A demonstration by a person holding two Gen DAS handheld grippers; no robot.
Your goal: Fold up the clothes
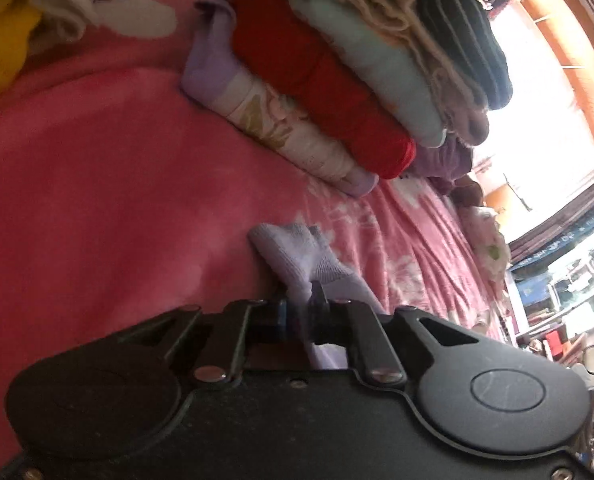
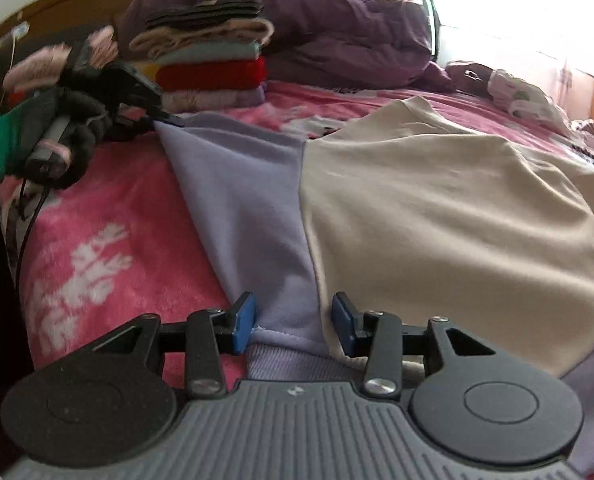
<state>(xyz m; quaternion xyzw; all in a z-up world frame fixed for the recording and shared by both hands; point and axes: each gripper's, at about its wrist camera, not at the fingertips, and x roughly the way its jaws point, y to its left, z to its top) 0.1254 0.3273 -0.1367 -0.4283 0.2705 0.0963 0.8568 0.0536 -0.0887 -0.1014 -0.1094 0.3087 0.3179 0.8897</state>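
Right wrist: right gripper (image 2: 293, 322) gaped astride lilac sleeve (image 2: 237, 184), gripping nothing | left gripper (image 1: 301, 304) pinched cuff (image 1: 293, 252) | risk: cuff slipping under tension, fold skewing.

The cream-and-lilac garment (image 2: 417, 200) runs off the right edge (its far sleeve unseen).

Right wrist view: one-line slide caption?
Open right gripper straddles the lilac sleeve of a cream sweatshirt while the left gripper pinches its far end.
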